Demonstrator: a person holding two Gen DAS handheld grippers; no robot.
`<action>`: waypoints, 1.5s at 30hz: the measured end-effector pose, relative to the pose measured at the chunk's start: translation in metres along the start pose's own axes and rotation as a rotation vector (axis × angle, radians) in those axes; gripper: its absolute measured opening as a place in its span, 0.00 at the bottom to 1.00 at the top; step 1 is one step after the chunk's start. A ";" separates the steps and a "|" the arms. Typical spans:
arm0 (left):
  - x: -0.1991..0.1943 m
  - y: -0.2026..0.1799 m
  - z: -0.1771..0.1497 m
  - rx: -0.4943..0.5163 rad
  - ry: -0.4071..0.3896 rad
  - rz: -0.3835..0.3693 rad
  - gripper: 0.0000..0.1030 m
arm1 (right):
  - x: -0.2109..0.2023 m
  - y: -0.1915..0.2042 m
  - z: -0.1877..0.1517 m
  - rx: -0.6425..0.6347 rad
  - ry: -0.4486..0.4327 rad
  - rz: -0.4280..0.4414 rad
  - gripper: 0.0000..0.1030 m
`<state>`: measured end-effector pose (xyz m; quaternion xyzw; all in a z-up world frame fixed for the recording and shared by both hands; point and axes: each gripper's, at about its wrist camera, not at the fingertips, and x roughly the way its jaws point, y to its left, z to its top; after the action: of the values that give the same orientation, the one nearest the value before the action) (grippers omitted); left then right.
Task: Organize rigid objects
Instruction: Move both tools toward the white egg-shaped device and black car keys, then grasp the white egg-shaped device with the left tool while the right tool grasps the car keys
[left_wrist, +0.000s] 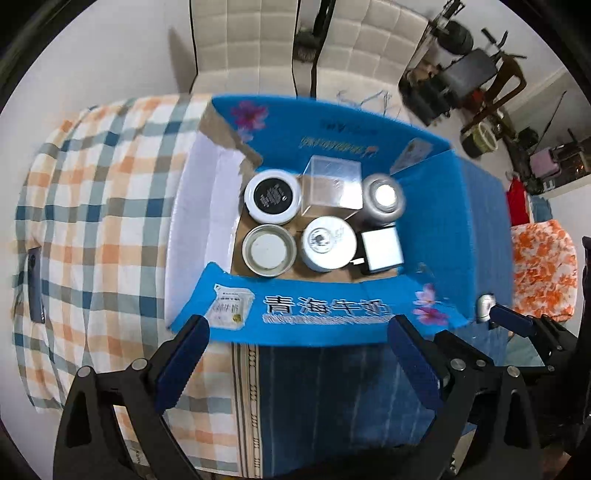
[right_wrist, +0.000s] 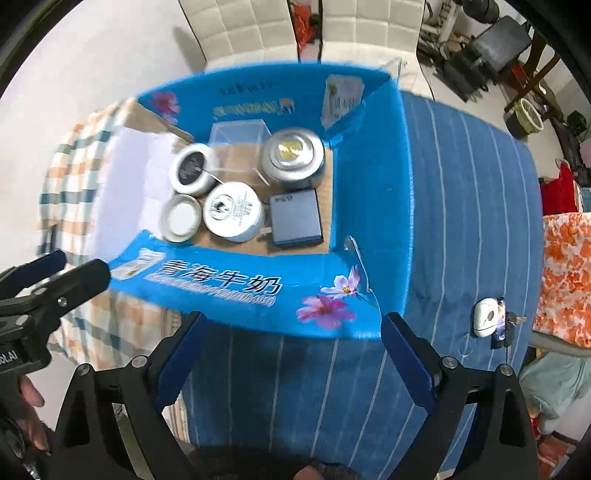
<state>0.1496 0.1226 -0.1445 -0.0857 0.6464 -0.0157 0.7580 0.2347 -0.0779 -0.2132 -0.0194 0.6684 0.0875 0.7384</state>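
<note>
A blue cardboard box (left_wrist: 325, 308) (right_wrist: 369, 184) stands open on the table. Inside it are a black-lidded white jar (left_wrist: 272, 196) (right_wrist: 192, 168), a clear plastic cube (left_wrist: 332, 184) (right_wrist: 238, 136), a silver tin (left_wrist: 382, 199) (right_wrist: 293, 155), a white-lidded jar (left_wrist: 269, 249) (right_wrist: 181, 218), a round white tin (left_wrist: 327, 242) (right_wrist: 232, 211) and a small dark box (left_wrist: 382, 247) (right_wrist: 295, 218). My left gripper (left_wrist: 299, 354) is open and empty, above the box's near flap. My right gripper (right_wrist: 291, 354) is open and empty, also in front of the box.
A plaid cloth (left_wrist: 92, 206) covers the table's left, a blue striped cloth (right_wrist: 461, 221) its right. A small white device (right_wrist: 487, 321) lies on the blue cloth at right. A phone (left_wrist: 35, 284) lies at far left. Chairs (left_wrist: 240, 37) stand behind.
</note>
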 end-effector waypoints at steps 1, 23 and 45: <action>-0.008 0.000 0.006 0.002 -0.011 0.000 0.96 | -0.013 -0.002 -0.004 -0.003 -0.021 -0.002 0.94; -0.115 -0.035 -0.022 0.024 -0.219 0.053 0.96 | -0.166 -0.011 -0.059 -0.035 -0.268 0.044 0.94; -0.013 -0.235 0.009 0.322 -0.149 -0.034 0.96 | -0.072 -0.283 -0.121 0.521 -0.165 -0.107 0.91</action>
<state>0.1771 -0.1060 -0.0949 0.0250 0.5761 -0.1257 0.8073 0.1530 -0.3819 -0.1796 0.1431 0.6038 -0.1255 0.7741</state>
